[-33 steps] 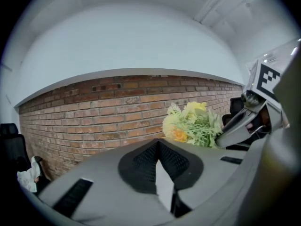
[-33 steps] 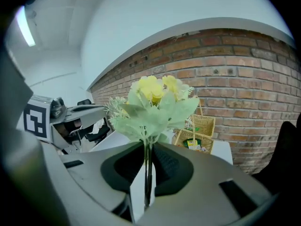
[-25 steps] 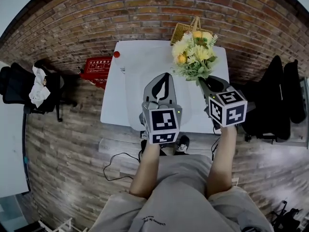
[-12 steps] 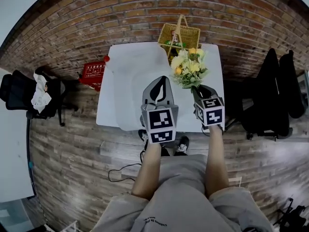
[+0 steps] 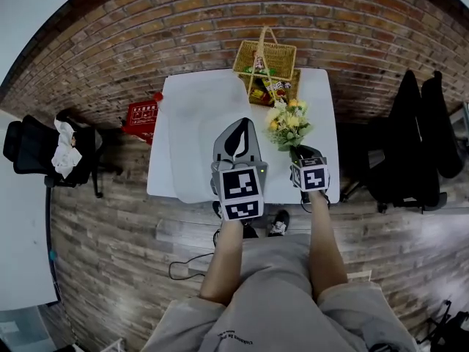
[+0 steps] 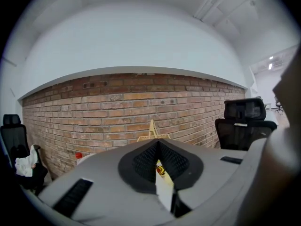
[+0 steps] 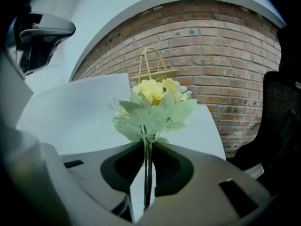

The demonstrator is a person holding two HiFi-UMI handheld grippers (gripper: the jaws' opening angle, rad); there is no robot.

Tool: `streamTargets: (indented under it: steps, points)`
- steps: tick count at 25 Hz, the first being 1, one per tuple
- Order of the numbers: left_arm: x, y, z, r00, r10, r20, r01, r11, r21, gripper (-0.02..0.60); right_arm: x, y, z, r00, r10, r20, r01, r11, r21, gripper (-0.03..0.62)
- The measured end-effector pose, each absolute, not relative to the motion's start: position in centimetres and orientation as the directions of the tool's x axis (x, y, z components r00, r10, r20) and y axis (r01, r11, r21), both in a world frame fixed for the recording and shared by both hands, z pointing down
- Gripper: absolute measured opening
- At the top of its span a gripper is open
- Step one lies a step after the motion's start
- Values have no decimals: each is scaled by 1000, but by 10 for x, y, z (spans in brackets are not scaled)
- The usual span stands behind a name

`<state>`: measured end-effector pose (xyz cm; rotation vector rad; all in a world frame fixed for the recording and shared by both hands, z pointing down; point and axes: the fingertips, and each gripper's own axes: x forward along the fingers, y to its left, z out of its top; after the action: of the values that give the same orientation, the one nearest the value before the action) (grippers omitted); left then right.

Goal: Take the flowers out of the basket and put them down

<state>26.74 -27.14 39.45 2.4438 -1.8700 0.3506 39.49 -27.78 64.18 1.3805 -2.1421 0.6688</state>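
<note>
Brick wall [image 5: 146, 20] behind the white table [image 5: 190, 123], wood floor below. A red crate [image 5: 143, 112] sits on the floor just beside the table's left edge.

Wicker basket [image 5: 265, 57] stands at the table's far edge on the right half, handle upright. Small coloured items lie in it, too small to name.

Flowers [image 5: 287, 123], a yellow and white bunch with pale green leaves, are over the table's right half, between the basket and the table's near edge and clear of the basket. The long axis runs from the near edge toward the far edge. Stems point back at the person, blooms toward the wall. Cannot tell whether the leaves touch the table top.

Right gripper [image 5: 300, 152], at the table's near right edge, is clamped on the stems, which run straight down the slot between its jaws.

Left gripper [image 5: 240, 123], over the table's middle near the near edge: jaw tips together, nothing between them.

Change from a second ago: the bunch was high and covered the basket. It is now lower and closer to the near edge, and the basket is fully in view. The left gripper has barely shifted.
</note>
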Motion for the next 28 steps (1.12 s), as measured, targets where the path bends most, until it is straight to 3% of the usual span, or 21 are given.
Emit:
streamTargets:
  steps: [28]
  points:
    - [294, -278, 385, 261, -945, 198, -938, -297, -178, 25, 406, -275, 732, -298, -579, 759, -954, 215, -211, 94]
